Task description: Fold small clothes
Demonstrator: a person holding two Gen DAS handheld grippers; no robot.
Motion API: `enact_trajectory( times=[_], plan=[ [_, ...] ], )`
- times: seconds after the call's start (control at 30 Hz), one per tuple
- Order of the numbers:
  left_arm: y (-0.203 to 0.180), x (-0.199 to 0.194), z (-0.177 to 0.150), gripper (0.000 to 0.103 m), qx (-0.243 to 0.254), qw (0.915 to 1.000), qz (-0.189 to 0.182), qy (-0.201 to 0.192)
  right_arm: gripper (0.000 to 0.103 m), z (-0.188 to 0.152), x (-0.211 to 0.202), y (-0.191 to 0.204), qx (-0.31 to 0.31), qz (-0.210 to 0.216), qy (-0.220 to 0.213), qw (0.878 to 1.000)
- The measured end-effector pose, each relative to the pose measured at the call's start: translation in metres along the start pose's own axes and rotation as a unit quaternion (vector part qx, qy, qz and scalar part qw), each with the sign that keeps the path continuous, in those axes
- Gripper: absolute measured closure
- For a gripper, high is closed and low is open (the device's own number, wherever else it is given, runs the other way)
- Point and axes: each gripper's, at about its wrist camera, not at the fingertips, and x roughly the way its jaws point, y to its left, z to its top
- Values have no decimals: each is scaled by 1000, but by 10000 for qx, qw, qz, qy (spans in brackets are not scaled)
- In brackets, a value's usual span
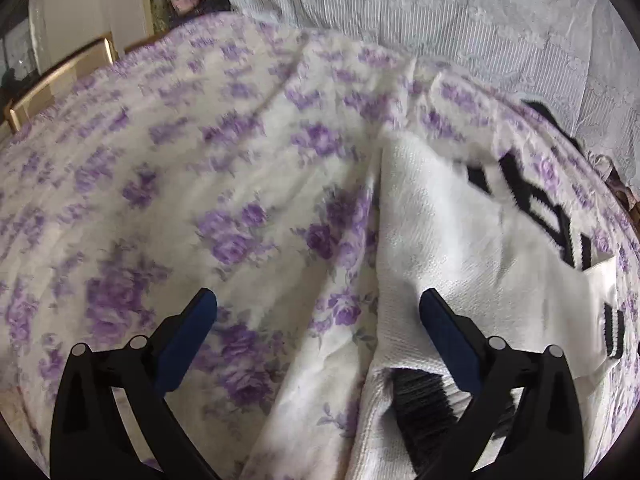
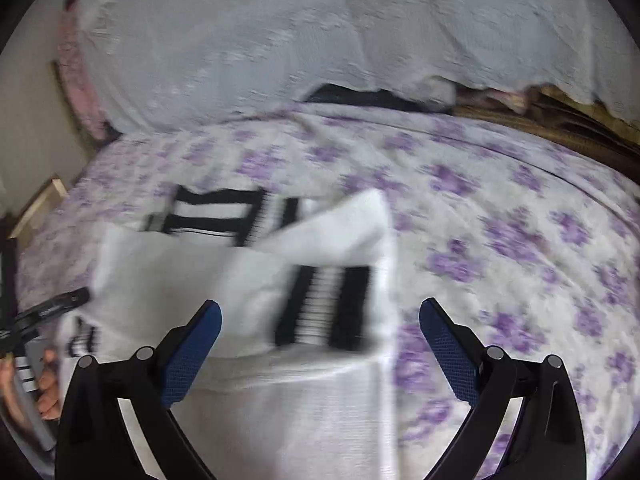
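Note:
A small white knit sweater (image 1: 452,248) with black-and-white striped cuffs and hem lies on a bed covered in a purple-flowered sheet (image 1: 180,168). In the left wrist view my left gripper (image 1: 318,304) is open over the sweater's left edge, with a black ribbed band (image 1: 420,396) just below its right finger. In the right wrist view the same sweater (image 2: 248,280) lies partly folded, a striped cuff (image 2: 324,304) lying on top. My right gripper (image 2: 320,316) is open above that cuff, and the other gripper (image 2: 48,308) shows at the left edge.
A pale lace bedspread (image 2: 320,40) is heaped along the far side of the bed. A wooden bed frame (image 1: 60,80) and a wall sit to the left. A hand (image 2: 44,384) shows at the lower left. Flowered sheet (image 2: 520,240) stretches bare to the right.

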Motion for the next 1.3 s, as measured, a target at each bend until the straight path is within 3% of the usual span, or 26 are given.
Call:
enact_trajectory(
  times=[0.1, 0.2, 0.3, 0.37, 0.43, 0.5, 0.6, 0.67, 0.73, 0.77, 0.83, 0.87, 0.93, 1.0, 1.07, 1.17, 1.2, 1.27, 1.3],
  plan=[
    [-3, -25, 1, 4, 63, 9989, -245, -405, 3, 5, 5, 21, 11, 1059, 52, 9944],
    [-16, -24, -3, 4, 365, 9978, -422, -367, 3, 3, 25, 26, 315, 1795, 460, 9822],
    [-30, 14, -12, 4, 815, 9961, 306, 154, 4, -5, 58, 9, 529, 1688, 841, 9806],
    [-20, 22, -10, 4, 554, 9978, 33, 369, 4, -11, 58, -2, 585, 2105, 672, 9735],
    [-8, 16, -6, 4, 247, 9988, -165, 400, 4, -13, 49, -3, 570, 2107, 609, 9740],
    [-5, 3, -5, 5, 120, 9994, -235, 223, 3, -14, 33, 1, 567, 1983, 380, 9778],
    [-13, -29, -1, 5, 184, 9964, -782, -271, 3, -4, 22, 1, 508, 2280, 40, 9723],
    [-26, -41, 0, 5, 368, 9925, -1065, -480, 3, 1, 26, -8, 576, 2181, -34, 9742],
    [-46, -32, 0, 5, 649, 9899, -1203, -378, 3, 4, 47, -21, 785, 2048, 152, 9755],
    [-54, -20, -2, 5, 777, 9903, -1128, -229, 3, 2, 62, -29, 942, 2070, 365, 9731],
    [-66, 14, -8, 4, 958, 9925, -719, 237, 3, 0, 67, -39, 1080, 2349, 204, 9658],
    [-66, 25, -10, 4, 940, 9919, -716, 461, 3, 3, 68, -40, 1175, 2392, 259, 9635],
    [-52, 16, -4, 4, 561, 9927, -995, 389, 3, 3, 59, -39, 1251, 2240, 188, 9663],
    [-42, 0, -2, 5, 330, 9953, -912, 65, 3, 2, 43, -29, 1049, 1867, -40, 9768],
    [-39, -21, -2, 5, 269, 9950, -918, -271, 3, 1, 30, -16, 662, 1701, -209, 9830],
    [-52, -36, -3, 5, 446, 9906, -1215, -446, 3, -5, 32, 5, 26, 1081, -178, 9940],
    [-62, -33, -6, 5, 644, 9902, -1180, -385, 3, -9, 43, 12, -218, 702, 28, 9973],
    [-92, -7, -18, 4, 1347, 9886, -666, 38, 3, -14, 60, 20, -460, 310, 404, 9976],
    [-101, 5, -27, 4, 1627, 9860, -309, 190, 3, -14, 59, 26, -624, 167, 385, 9972]
  ],
)
